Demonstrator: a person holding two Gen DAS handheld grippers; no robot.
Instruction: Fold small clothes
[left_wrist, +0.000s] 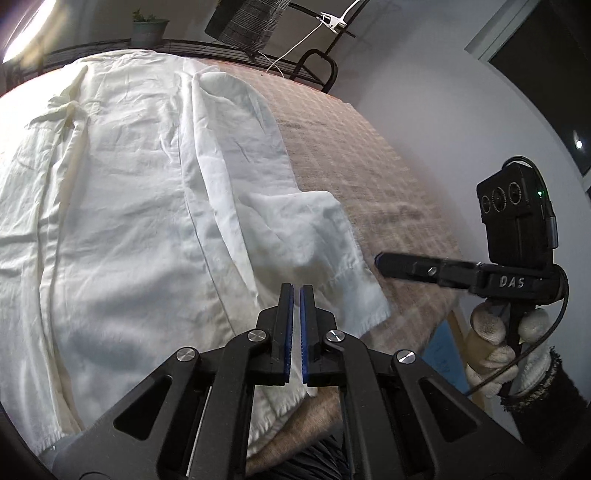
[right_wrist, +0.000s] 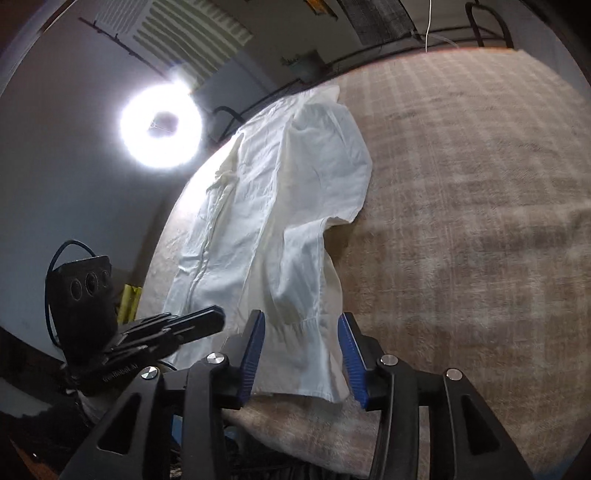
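Garment: white shirt spread on the checked blanket, a folded flap near its right edge.
Handling: probably light, soft and limp; likely to sag and crease, so best pinched at a hem or corner.
Left claw: closed, blue pads almost meeting, nothing between, above the near hem.
Right claw: partly open, straddling the near hem, pads not pressing the cloth.

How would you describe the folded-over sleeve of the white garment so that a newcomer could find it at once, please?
Start at the checked beige blanket covering the surface, then go to the white garment spread over it. Along the garment's edge beside the bare blanket, the sleeve is the one raised, doubled-over flap with a stitched hem; the rest lies flat.
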